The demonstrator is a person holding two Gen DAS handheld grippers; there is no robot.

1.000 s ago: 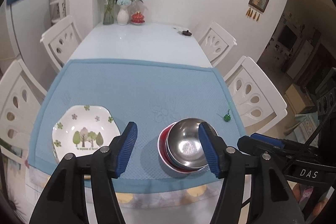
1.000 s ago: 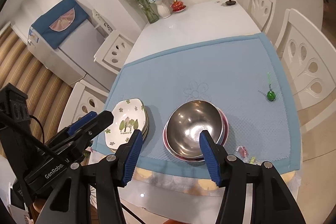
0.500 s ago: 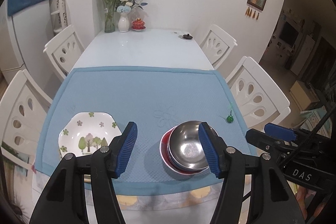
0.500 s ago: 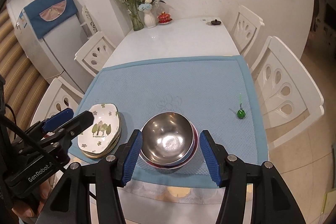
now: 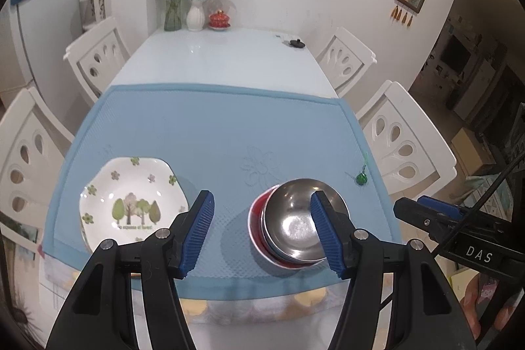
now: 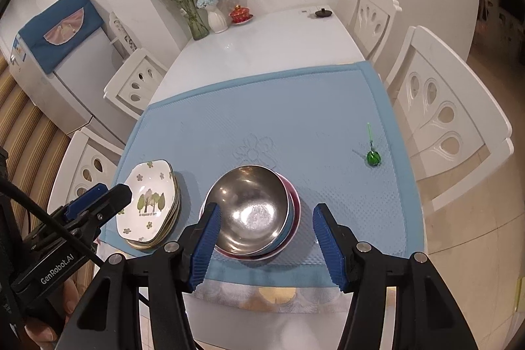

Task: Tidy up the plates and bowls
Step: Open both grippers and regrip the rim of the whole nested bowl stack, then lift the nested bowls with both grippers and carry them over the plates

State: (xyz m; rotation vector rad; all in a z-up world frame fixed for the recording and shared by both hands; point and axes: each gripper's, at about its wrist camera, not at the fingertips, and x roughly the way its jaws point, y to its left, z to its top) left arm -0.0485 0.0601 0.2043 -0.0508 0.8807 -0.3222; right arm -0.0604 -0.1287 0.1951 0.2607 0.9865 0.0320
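Stainless steel bowl (image 6: 251, 209): round, polished, mirror glare at its bottom. It sits nested on top of a stack of bowls, the lowest a red bowl (image 6: 295, 212) whose rim shows as a crescent on one side. The stack stands near the front edge of a blue mat (image 6: 295, 120) with a fine embossed grid and a pressed flower outline at its middle. The mat covers the near half of a glossy white bench (image 6: 262, 45).

Plates (image 6: 149, 204): glazed white ceramic, angular scalloped outline, printed with green trees and small flowers. They sit at the mat's front left corner, well apart from the bowls. The right wrist view shows several rims stacked beneath the top plate; the left wrist view shows mostly the top face.

A small green glass bead with a thin stem (image 6: 373, 157) lies on the mat to the right.

Left gripper (image 5: 262, 230): ribbed blue fingers spread, empty, hanging above the mat between plates and bowls. Right gripper (image 6: 267, 246): fingers spread, empty, held above the bowl stack's near side, not touching it.

Far end of the bench: glass vase of dried stems, white ribbed vase (image 5: 196, 17), red lidded cup.
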